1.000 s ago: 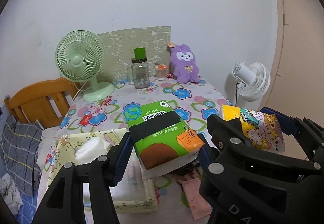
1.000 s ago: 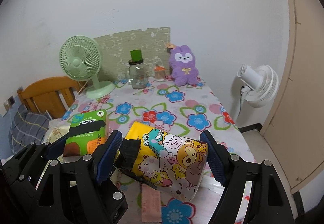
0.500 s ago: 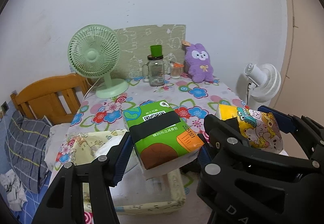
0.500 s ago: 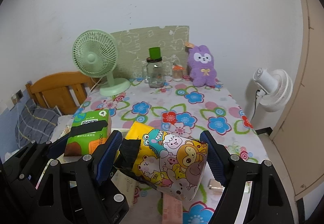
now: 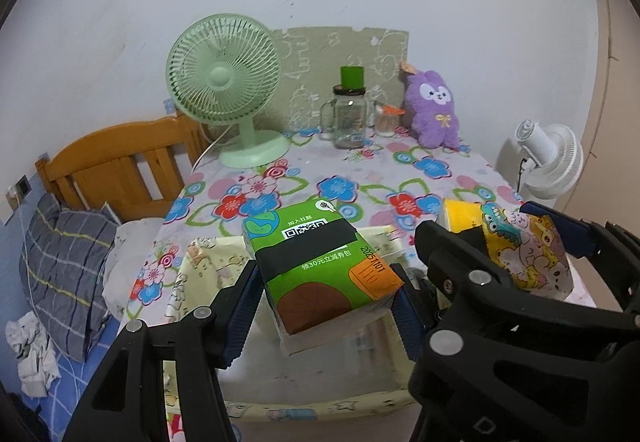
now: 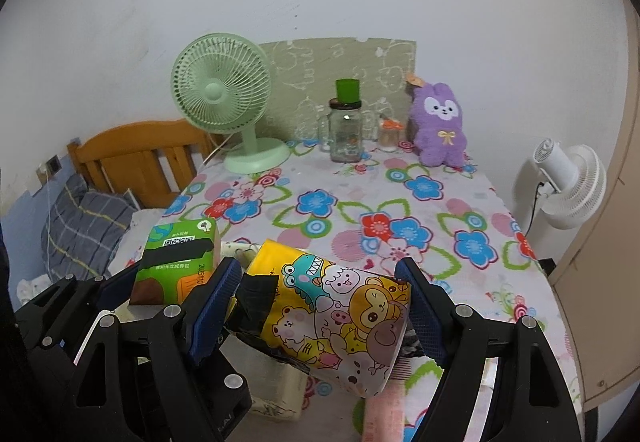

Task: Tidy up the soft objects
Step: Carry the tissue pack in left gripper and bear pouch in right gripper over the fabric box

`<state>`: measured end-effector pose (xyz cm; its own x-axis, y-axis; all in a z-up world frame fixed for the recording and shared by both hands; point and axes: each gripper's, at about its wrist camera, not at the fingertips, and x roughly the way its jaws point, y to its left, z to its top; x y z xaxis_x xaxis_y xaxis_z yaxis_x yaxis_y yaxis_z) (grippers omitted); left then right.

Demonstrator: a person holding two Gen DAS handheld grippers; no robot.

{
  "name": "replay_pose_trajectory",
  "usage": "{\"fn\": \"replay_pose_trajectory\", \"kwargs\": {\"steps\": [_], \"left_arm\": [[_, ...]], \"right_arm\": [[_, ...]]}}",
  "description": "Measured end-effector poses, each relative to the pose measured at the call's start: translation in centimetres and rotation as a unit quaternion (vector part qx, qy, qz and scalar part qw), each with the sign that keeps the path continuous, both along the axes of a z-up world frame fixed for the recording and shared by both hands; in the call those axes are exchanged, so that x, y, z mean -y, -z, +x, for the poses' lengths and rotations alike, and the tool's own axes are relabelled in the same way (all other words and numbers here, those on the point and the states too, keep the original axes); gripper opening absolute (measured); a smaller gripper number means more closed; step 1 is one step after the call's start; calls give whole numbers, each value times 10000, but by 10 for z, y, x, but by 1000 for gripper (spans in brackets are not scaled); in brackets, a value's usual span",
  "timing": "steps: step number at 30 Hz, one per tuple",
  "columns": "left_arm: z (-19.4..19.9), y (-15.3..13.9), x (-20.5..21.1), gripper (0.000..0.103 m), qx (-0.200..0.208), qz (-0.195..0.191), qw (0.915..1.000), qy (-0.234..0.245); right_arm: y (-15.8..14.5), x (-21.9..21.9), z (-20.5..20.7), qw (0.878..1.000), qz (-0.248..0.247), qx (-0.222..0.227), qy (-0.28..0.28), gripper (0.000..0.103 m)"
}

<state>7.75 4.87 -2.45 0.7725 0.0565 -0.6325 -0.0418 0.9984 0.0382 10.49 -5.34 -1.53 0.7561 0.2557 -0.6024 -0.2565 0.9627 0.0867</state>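
My left gripper (image 5: 324,302) is shut on a green tissue pack (image 5: 320,266) with a black band, held above a cream fabric bin (image 5: 188,282) with cartoon print. In the right wrist view the same green tissue pack (image 6: 176,262) shows at the left. My right gripper (image 6: 320,306) is shut on a yellow cartoon-print tissue pack (image 6: 340,310), which hangs just right of the bin and shows as the yellow pack (image 5: 520,242) in the left wrist view. A purple plush rabbit (image 6: 440,126) sits at the table's far right against the wall.
A floral cloth covers the table (image 6: 360,202). At the back stand a green desk fan (image 6: 224,102), a glass jar with a green lid (image 6: 346,130) and a small jar (image 6: 388,134). A wooden bed frame (image 5: 112,162) is left, a white fan (image 6: 568,178) right.
Both grippers have moved left together with their packs, so the fabric bin has come under the green pack and the table's back objects have shifted right in view.
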Motion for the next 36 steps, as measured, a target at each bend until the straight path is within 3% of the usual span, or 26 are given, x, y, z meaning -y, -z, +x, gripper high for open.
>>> {"fn": "replay_pose_trajectory", "kwargs": {"steps": [19,29,36], "left_arm": [[19,37,-46,64,-737,43,9967,-350],[17,49,-58,67,-1025,17,9943,-297],[15,50,-61,83,-1010,1,9944,-302]], "right_arm": [[20,-48,31,9976,-112,-263,-632,81],[37,-72,45,9935,-89,-566,-980,82],[47,-86,49,9900,-59,-726,-1208,84]]}}
